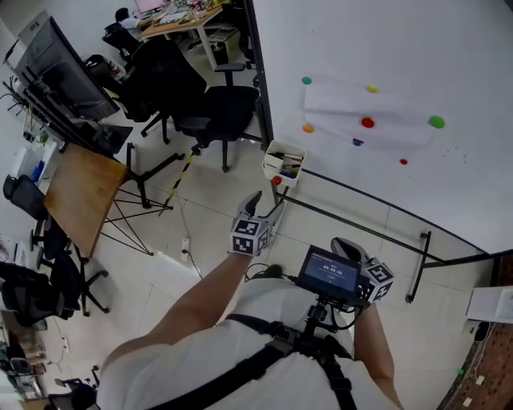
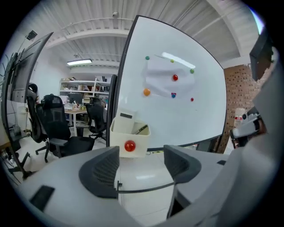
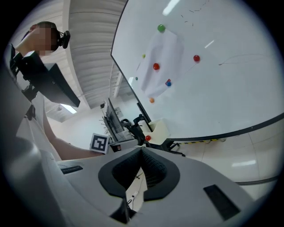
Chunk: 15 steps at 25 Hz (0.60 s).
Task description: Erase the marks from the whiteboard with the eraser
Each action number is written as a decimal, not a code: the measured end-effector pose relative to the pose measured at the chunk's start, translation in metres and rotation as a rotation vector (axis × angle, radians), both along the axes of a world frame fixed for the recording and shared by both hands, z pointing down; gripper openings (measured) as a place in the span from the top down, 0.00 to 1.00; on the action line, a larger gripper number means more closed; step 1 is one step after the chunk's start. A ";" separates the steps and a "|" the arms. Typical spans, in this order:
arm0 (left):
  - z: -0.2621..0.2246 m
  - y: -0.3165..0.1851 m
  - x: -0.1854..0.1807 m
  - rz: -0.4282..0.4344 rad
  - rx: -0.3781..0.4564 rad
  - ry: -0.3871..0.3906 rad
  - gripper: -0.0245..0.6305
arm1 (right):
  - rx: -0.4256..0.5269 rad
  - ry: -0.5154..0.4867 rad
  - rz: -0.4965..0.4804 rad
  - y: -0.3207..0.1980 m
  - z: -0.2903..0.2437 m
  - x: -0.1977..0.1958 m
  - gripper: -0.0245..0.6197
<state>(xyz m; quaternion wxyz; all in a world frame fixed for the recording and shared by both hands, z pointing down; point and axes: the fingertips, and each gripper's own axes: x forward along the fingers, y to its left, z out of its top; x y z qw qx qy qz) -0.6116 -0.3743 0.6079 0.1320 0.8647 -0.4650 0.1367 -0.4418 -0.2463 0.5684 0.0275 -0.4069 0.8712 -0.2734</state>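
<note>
Beside black office chairs (image 1: pixel 210 112), the whiteboard (image 1: pixel 417 48) stands on pale tiles (image 1: pixel 216 200).

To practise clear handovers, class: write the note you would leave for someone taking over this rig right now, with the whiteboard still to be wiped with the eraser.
Left tongs: open, empty, aimed at the white plastic box on the lower corner of the large black-framed whiteboard.
Right tongs: shut, empty.
Things: the box holds pens and a pale block that may be the eraser; I cannot be sure.
Done: nothing picked up, neither tongs at the board.
Left: take the eraser and wipe the faint pen strokes.
</note>
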 end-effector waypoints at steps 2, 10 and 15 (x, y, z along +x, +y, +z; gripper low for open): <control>-0.007 -0.026 -0.003 -0.011 0.044 -0.005 0.41 | -0.011 0.005 0.025 -0.010 -0.002 -0.007 0.96; -0.013 -0.100 -0.010 -0.041 0.155 -0.099 0.40 | -0.008 0.028 0.164 -0.041 -0.005 -0.009 0.96; -0.009 -0.109 -0.011 -0.065 0.157 -0.163 0.60 | -0.039 0.035 0.215 -0.036 0.002 -0.007 0.96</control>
